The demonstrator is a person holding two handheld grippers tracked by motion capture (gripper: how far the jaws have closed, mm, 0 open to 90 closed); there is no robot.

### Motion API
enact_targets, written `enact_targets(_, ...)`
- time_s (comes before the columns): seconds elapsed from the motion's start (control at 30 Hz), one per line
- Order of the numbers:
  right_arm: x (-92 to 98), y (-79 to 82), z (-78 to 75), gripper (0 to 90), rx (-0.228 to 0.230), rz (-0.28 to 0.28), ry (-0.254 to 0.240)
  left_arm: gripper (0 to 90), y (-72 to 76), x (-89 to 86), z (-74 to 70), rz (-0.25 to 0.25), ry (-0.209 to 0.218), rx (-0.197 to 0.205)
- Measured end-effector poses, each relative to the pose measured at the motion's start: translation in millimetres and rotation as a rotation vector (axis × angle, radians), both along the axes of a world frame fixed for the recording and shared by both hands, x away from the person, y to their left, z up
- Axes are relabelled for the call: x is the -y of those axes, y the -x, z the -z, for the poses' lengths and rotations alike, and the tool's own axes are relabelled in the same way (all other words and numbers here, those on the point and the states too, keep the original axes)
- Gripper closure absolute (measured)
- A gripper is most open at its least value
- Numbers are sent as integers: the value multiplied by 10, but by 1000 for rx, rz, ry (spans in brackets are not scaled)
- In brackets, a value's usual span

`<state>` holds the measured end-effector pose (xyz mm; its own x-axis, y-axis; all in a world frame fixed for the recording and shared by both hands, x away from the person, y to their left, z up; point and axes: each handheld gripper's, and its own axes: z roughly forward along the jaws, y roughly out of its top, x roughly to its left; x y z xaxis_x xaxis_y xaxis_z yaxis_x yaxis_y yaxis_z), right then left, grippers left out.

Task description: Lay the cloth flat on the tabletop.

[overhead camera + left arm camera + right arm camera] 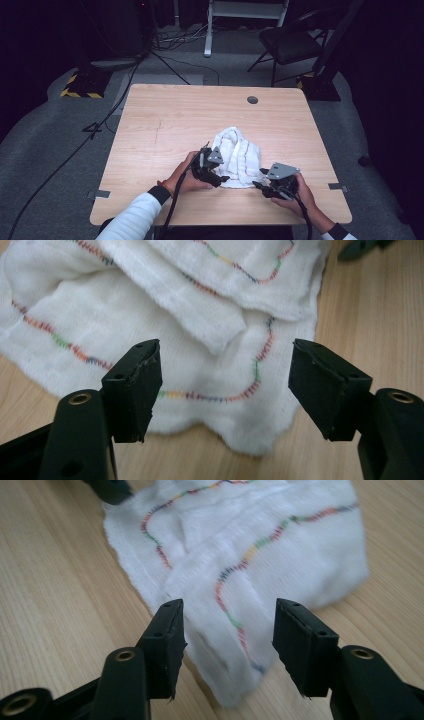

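The left gripper (225, 385) hangs with jaws spread above the near edge of the white cloth (150, 325), whose rainbow stitching (210, 397) runs between them.

A white cloth (125, 325) of soft, fuzzy woven cotton, stitched with wavy multicoloured thread, lies on a table (165, 110) of pale wood-grain laminate, smooth and matt. The left gripper (225, 385) and right gripper (227, 640) are matt black plastic with brass-coloured screw inserts; each carries a dull grey metal plate.
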<state>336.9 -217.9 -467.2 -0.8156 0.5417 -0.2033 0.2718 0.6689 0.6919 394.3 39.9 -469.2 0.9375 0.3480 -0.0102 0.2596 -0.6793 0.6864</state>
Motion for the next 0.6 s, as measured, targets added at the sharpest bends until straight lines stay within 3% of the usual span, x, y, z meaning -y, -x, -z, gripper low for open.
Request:
enact_targets(0.03,-121,-20,22,470,5,-24,18,361,-24,32,5,7,1,4)
enact_targets(0.1,-172,-32,35,472,2,-29,30,383,-74,92,35,20,-22,22)
enact_targets(0.17,-244,-63,69,488,-2,-34,54,520,-132,128,77,31,-38,0)
enact_targets(0.23,-272,-110,112,539,-15,-33,77,598,-186,136,117,53,-62,7)
enact_targets(0.27,-263,-147,138,617,-18,-23,95,652,-209,140,138,49,-83,12)
enact_targets(0.33,-243,-161,145,662,-21,-20,101,704,-250,119,174,57,-77,-9)
enact_targets(0.37,-190,-187,156,734,-28,-7,102,741,-261,107,177,57,-68,-11)
enact_targets(0.47,-85,-210,127,797,-22,25,82,793,-263,94,159,60,-72,3)
enact_targets(0.5,-85,-210,127,797,-22,25,82,793,-255,92,154,56,-72,8)
enact_targets(0.6,142,-215,16,826,-8,93,31,749,-262,41,119,33,-60,15)
